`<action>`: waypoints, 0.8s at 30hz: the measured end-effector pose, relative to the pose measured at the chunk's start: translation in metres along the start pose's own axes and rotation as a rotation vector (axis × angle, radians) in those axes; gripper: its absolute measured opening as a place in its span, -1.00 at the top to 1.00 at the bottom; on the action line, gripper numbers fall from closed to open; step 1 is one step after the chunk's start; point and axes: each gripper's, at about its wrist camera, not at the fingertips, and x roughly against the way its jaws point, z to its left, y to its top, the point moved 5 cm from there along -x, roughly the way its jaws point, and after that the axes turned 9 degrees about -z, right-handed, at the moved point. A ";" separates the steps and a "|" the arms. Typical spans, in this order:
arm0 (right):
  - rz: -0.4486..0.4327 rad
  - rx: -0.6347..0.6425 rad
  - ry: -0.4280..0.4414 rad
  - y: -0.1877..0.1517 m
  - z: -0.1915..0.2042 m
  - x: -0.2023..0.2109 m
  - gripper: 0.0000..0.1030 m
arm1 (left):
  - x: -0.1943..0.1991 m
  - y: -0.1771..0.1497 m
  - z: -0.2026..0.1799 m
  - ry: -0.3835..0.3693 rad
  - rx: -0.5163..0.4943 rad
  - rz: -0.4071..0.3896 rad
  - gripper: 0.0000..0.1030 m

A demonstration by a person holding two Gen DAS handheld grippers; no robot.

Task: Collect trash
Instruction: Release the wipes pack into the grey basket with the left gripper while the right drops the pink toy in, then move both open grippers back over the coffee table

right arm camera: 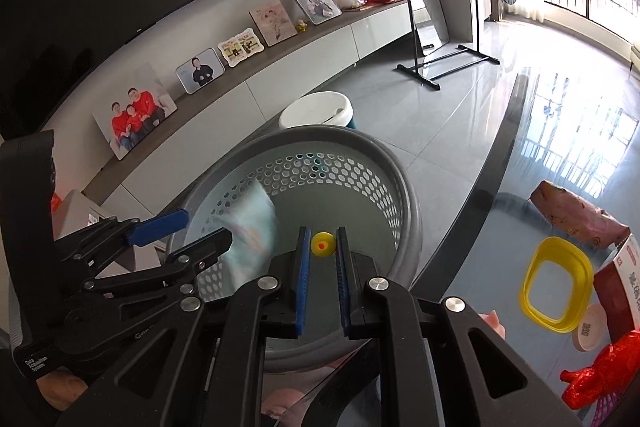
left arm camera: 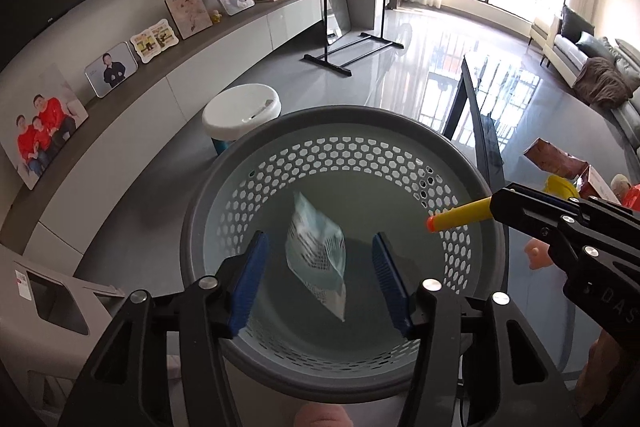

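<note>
Overhead, both tools hung above the grey perforated basket point(left arm camera: 344, 131), which stood just beside the glass table edge point(right arm camera: 472, 211), presumably so rubbish could be dropped straight in. Left gripper point(left arm camera: 318, 273) had its blue pads spread wide, nothing between them; a pale blue wrapper point(left arm camera: 316, 255) showed below the gap, blurred in the right view, so whether it was falling or already lying on the bottom could not be settled. Right gripper point(right arm camera: 323, 277) was pinching a yellow foam dart point(left arm camera: 460, 217), orange tip aimed over the basket's mouth, held there for release, I judged. More items waited on the table: yellow ring point(right arm camera: 556, 283), pink packet point(right arm camera: 576, 215), red figurine point(right arm camera: 600, 375).
</note>
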 end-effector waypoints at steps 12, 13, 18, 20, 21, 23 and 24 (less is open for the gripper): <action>-0.023 0.008 -0.028 0.000 -0.004 0.002 0.26 | 0.000 -0.004 0.002 0.005 0.028 0.017 -0.23; -0.024 0.009 -0.028 -0.001 -0.004 0.003 0.26 | -0.001 -0.004 0.002 0.005 0.028 0.018 -0.23; -0.027 0.012 -0.026 -0.002 -0.002 0.004 0.26 | 0.000 -0.004 0.002 0.008 0.029 0.018 -0.23; -0.030 0.012 -0.028 -0.001 -0.002 0.005 0.25 | 0.000 -0.004 0.003 0.010 0.032 0.016 -0.23; -0.031 0.012 -0.028 -0.002 -0.001 0.005 0.25 | 0.000 -0.004 0.003 0.010 0.033 0.014 -0.24; -0.035 0.012 -0.031 -0.002 -0.002 0.007 0.24 | 0.001 -0.004 0.004 0.010 0.038 0.010 -0.28; -0.036 0.011 -0.032 -0.003 -0.002 0.008 0.23 | 0.002 -0.004 0.005 0.009 0.041 0.008 -0.29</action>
